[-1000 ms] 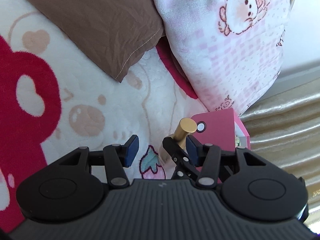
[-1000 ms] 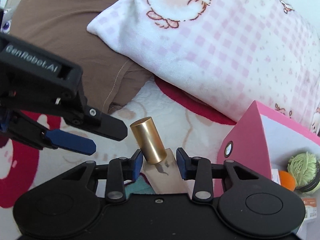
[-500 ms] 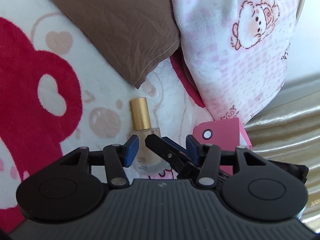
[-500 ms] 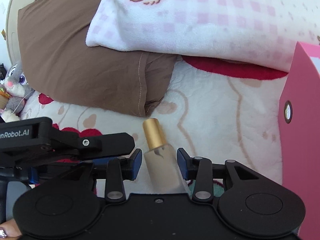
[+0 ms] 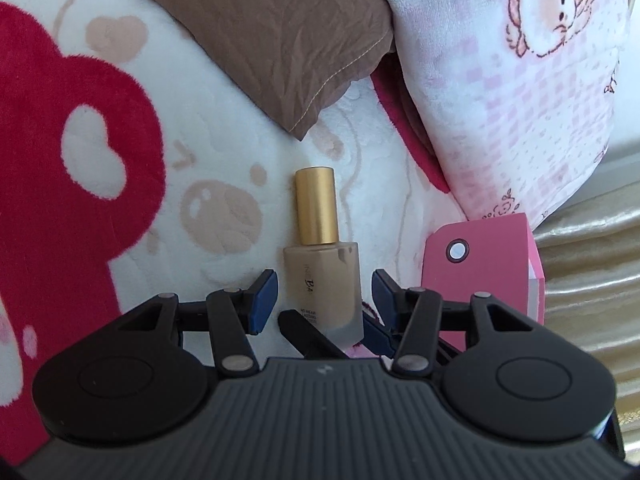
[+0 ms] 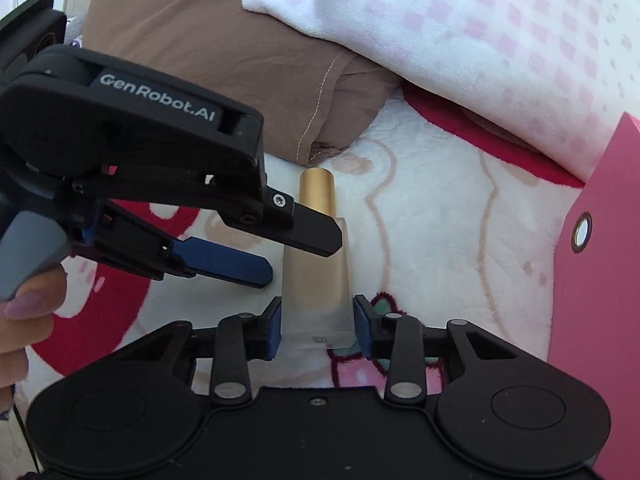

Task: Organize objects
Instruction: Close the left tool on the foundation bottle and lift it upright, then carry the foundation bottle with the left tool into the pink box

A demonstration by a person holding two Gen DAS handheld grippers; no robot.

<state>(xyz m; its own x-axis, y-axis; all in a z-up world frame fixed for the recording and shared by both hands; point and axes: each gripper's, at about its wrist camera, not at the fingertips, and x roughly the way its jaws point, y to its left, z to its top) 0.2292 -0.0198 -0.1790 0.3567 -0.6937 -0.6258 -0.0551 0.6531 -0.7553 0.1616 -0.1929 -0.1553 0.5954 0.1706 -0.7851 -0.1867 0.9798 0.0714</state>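
Observation:
A foundation bottle [image 5: 320,280] with a gold cap [image 6: 318,194] lies low on the white and red blanket [image 5: 100,140], cap pointing toward the pillows. My right gripper [image 6: 318,328] has its closing blue pads pressed on both sides of the bottle's base. My left gripper [image 5: 324,300] straddles the bottle's body with a gap at each pad, so it is open. In the right wrist view the left gripper [image 6: 302,258] reaches in from the left across the bottle. The right gripper's fingers [image 5: 304,332] show under the bottle in the left wrist view.
A pink box [image 5: 480,280] stands just right of the bottle, also large at the right edge [image 6: 600,280]. A brown pillow [image 5: 280,40] and a pink checked cushion [image 5: 500,100] lie behind. A person's hand [image 6: 24,312] holds the left gripper. Gold fabric [image 5: 592,272] borders the bed.
The right gripper has brought the bottle down from a raised, tilted pose to the blanket. The left gripper has moved in so that its pads now flank the bottle.

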